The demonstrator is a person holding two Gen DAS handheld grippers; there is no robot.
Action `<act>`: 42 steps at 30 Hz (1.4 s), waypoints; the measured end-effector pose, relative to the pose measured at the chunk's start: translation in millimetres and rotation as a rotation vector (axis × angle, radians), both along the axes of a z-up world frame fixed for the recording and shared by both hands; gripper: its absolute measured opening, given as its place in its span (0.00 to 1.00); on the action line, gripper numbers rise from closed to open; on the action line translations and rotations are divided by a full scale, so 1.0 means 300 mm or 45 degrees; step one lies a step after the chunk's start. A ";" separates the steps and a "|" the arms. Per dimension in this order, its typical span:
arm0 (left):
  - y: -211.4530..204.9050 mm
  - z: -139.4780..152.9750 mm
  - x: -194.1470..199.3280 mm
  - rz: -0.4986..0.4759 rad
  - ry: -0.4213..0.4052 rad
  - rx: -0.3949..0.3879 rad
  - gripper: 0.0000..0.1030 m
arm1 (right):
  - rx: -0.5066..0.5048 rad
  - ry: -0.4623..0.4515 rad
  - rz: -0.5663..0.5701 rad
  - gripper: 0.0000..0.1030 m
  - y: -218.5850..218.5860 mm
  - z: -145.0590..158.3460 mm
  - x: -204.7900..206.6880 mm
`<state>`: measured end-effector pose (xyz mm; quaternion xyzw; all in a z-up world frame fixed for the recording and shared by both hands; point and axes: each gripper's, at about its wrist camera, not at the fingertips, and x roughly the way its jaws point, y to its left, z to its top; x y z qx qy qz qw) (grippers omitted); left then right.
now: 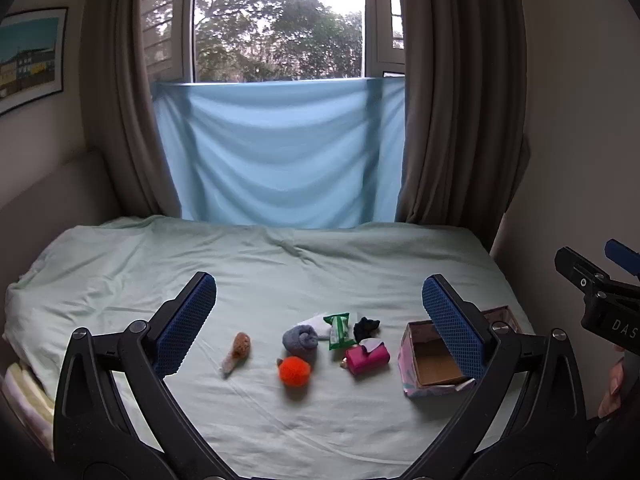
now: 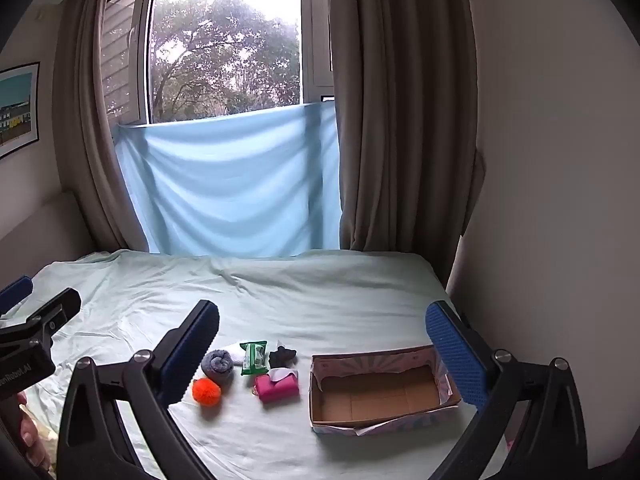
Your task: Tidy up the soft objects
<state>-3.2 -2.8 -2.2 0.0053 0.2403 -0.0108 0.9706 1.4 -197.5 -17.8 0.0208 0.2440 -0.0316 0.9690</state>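
Note:
Several soft items lie in a cluster on the pale green bed sheet (image 1: 280, 272): a brown plush toy (image 1: 240, 350), an orange pompom (image 1: 294, 370) (image 2: 206, 391), a grey rolled cloth (image 1: 300, 338) (image 2: 218, 364), a green tissue pack (image 1: 338, 330) (image 2: 254, 358), a black cloth (image 1: 366, 328) (image 2: 282, 356) and a pink pouch (image 1: 368, 356) (image 2: 278, 387). An empty open cardboard box (image 1: 434, 368) (image 2: 380, 396) sits to their right. My left gripper (image 1: 320, 284) hovers open above the cluster. Over the pouch and box, my right gripper (image 2: 322, 312) is open too, nothing between its pads.
A white folded item (image 1: 316, 324) lies behind the grey roll. The bed meets a wall on the right and curtains with a blue cloth (image 1: 280, 152) at the back. Each gripper shows at the other view's edge, with a hand's fingers behind it.

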 end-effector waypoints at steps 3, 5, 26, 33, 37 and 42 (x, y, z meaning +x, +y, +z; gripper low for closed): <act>0.003 -0.004 0.002 -0.004 0.002 -0.002 0.99 | -0.001 0.003 0.000 1.00 0.004 -0.002 0.000; -0.002 -0.001 0.003 -0.004 0.001 0.000 0.99 | 0.002 0.011 0.001 1.00 0.001 -0.002 0.007; -0.009 0.009 0.001 -0.018 0.011 -0.007 0.99 | 0.014 0.013 -0.002 1.00 0.002 0.002 0.007; -0.018 0.004 0.004 -0.028 0.017 -0.003 0.99 | 0.014 0.015 -0.006 1.00 -0.001 0.004 0.007; -0.018 -0.001 0.008 -0.033 0.025 -0.001 0.99 | 0.016 0.014 -0.010 1.00 0.000 0.006 0.004; -0.016 -0.001 0.005 -0.038 0.022 -0.005 0.99 | 0.021 0.011 -0.008 1.00 0.001 0.009 0.000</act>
